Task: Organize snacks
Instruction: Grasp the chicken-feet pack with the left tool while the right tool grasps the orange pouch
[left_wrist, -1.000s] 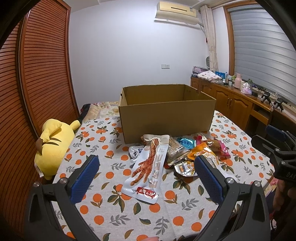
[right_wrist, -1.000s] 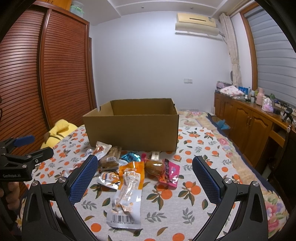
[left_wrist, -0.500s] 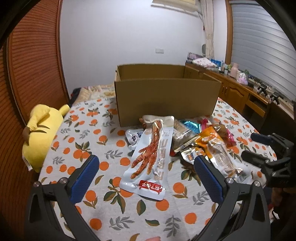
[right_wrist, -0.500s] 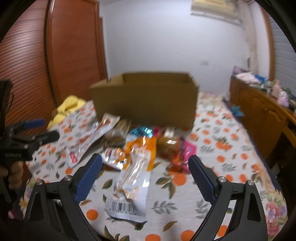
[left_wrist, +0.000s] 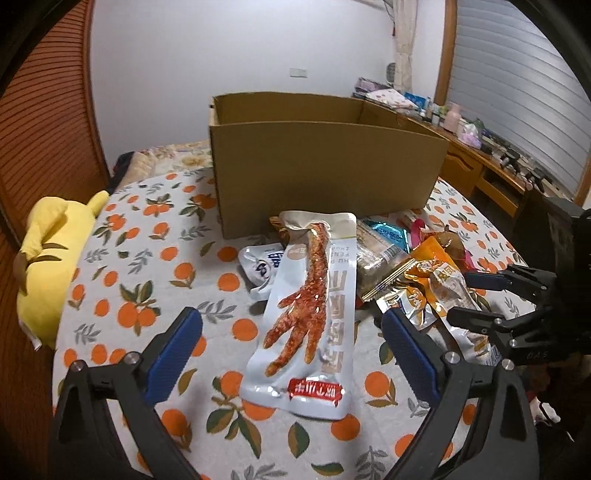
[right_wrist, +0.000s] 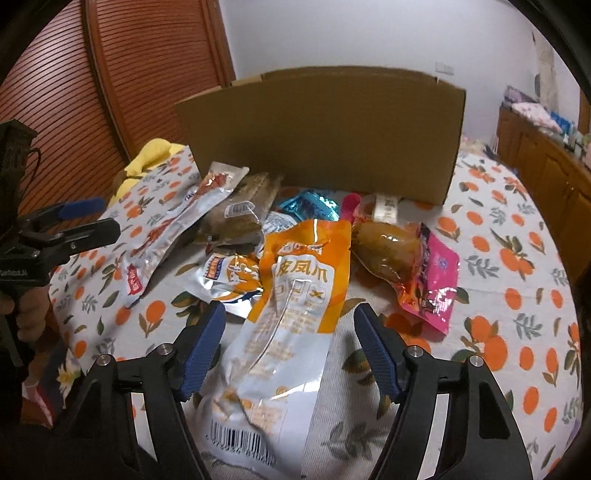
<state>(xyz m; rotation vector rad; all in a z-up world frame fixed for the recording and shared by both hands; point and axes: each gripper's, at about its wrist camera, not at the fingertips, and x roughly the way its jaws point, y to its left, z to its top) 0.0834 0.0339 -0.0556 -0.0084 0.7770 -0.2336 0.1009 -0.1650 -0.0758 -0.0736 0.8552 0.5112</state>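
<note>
An open cardboard box (left_wrist: 325, 170) stands on the orange-print tablecloth (left_wrist: 147, 295), with a heap of snack packs in front of it. My left gripper (left_wrist: 291, 350) is open, its jaws either side of a long grey chicken-foot pack (left_wrist: 314, 317). My right gripper (right_wrist: 290, 347) is open, its jaws either side of an orange-and-clear chicken-feet pack (right_wrist: 291, 317). The right gripper also shows in the left wrist view (left_wrist: 480, 299), and the left gripper shows in the right wrist view (right_wrist: 81, 218). The box shows in the right wrist view too (right_wrist: 325, 136).
Other packs lie in the heap: a pink one (right_wrist: 428, 280), a teal one (right_wrist: 310, 206), a brown one (right_wrist: 240, 214), a small white one (left_wrist: 262, 266). A yellow plush toy (left_wrist: 48, 258) lies at the table's left edge. Wooden cabinets (left_wrist: 491, 173) stand right.
Both grippers have moved down and forward toward the snack heap. The right gripper's jaws have narrowed a little around the orange pack. The packs have not moved.
</note>
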